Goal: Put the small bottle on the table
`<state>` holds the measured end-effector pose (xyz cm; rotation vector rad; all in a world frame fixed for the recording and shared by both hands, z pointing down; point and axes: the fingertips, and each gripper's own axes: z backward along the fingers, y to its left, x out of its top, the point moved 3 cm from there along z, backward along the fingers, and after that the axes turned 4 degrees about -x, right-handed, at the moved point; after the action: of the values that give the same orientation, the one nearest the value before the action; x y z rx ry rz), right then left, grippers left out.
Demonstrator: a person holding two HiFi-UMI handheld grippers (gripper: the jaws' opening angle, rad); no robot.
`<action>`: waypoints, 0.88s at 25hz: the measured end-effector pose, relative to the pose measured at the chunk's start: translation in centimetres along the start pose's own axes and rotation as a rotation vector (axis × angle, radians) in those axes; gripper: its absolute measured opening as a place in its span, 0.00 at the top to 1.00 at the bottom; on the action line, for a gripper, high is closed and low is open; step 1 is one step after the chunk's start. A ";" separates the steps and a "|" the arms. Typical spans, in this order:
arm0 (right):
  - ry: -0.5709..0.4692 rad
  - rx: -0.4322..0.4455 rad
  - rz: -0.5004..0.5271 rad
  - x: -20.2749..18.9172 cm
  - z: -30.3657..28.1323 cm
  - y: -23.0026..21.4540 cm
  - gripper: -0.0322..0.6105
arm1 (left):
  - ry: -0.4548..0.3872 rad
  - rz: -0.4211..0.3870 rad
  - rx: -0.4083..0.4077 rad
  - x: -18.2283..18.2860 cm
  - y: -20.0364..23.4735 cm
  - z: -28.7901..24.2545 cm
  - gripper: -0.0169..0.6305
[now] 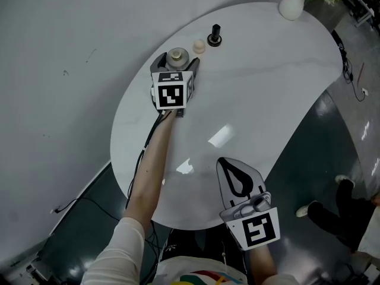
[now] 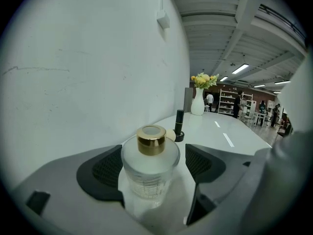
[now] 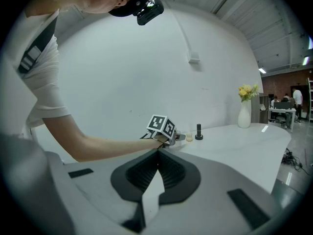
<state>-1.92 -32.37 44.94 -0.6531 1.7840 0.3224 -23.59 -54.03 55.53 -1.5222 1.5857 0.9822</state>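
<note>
Small bottle [image 2: 150, 168] stands upright on the desk [image 1: 267, 88], long axis vertical, between the wide-apart, unpressing pads of my left claw [image 1: 177, 60]. My right claw [image 1: 225, 165], closed and empty, is well apart.

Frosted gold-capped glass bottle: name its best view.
Left gripper view: the bottle stands close at centre, cap and body clear. Head view shows only its top; the right gripper view leaves it too small to tell.
</note>
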 end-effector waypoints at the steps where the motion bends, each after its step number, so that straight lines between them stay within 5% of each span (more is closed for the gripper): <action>1: -0.005 -0.001 0.005 0.3 0.2 0.2 0.93 | -0.007 0.003 0.003 0.3 0.0 0.4 0.39; 9: -0.064 -0.035 0.061 4.5 1.6 0.9 0.93 | -0.162 0.004 0.043 5.2 -1.0 8.9 0.39; 17: -0.171 -0.134 0.130 11.8 4.3 0.1 0.93 | -0.445 -0.054 -0.060 15.0 -6.3 23.6 0.39; 22: -0.256 -0.208 0.180 16.1 7.1 0.1 0.93 | -0.589 -0.104 -0.072 18.7 -10.0 32.7 0.60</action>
<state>0.50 -32.88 27.53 -0.5686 1.5773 0.6917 -14.74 -33.45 23.58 -1.1926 1.0536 1.2906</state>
